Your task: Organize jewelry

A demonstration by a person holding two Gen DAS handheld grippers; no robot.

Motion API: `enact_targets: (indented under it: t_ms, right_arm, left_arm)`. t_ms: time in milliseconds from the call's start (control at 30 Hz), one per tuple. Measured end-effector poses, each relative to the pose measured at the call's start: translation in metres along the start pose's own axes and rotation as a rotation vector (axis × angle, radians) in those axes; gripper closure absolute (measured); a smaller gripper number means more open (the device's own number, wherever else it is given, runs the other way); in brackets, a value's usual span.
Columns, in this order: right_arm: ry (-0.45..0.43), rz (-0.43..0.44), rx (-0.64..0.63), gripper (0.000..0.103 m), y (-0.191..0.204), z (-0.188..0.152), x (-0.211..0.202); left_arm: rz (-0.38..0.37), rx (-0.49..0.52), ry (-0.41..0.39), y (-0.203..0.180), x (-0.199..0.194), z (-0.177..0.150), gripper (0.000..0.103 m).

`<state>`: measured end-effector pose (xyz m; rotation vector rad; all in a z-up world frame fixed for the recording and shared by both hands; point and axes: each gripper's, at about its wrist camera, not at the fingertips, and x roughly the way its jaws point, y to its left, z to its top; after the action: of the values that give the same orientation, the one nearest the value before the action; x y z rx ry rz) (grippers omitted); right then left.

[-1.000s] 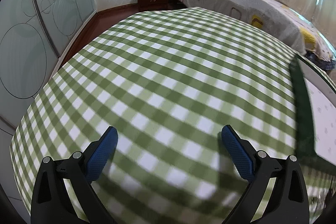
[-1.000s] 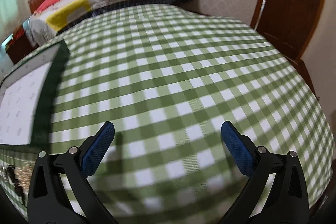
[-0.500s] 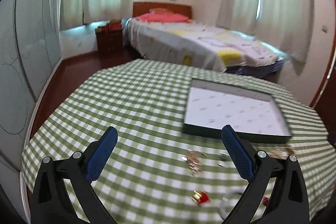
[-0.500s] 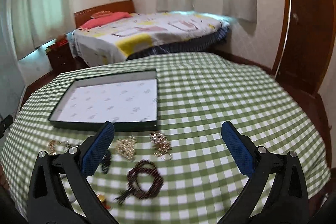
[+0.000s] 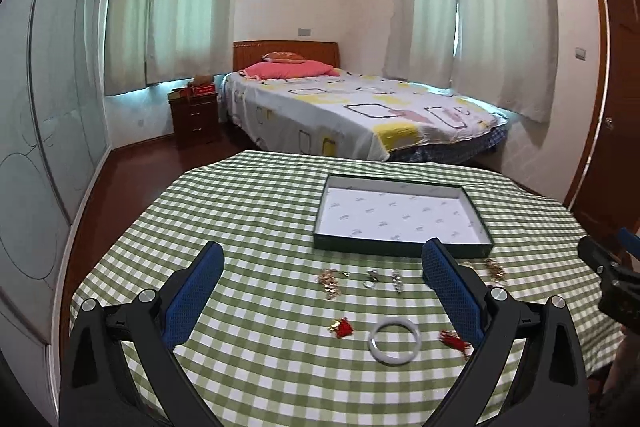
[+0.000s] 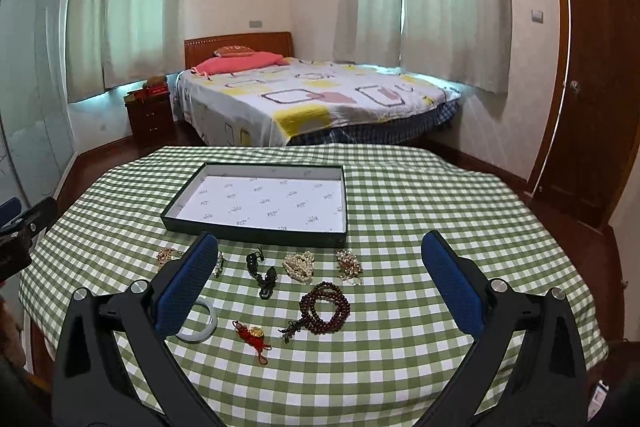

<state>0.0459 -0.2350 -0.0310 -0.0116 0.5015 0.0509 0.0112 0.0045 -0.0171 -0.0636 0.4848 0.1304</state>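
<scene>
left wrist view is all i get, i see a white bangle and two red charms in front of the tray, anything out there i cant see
observer: yes, the right wrist view shows a coiled dark brown bead bracelet on the checked cloth, on the near side of the tray.
operator: anything pale besides the bangle
observer: a bunch of pearls lies just in front of the tray's front wall.
operator: is the right gripper holding anything
observer: no, the right gripper is open and empty, above the cloth.
</scene>
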Motion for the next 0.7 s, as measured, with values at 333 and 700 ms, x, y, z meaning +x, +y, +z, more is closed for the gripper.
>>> enact_targets:
  t_ms: [333,700]
  right_arm:
    - [0.005,0.019,0.02,0.004,-0.002,-0.008,-0.01]
    - [-0.027,0.013,0.024,0.004,-0.003,-0.007,-0.021]
  left_arm:
    - [-0.017,0.022,-0.046,-0.008,-0.012,0.0,0.007]
    - [-0.037,0.027,-0.073,-0.012,-0.023,0.003,0.007]
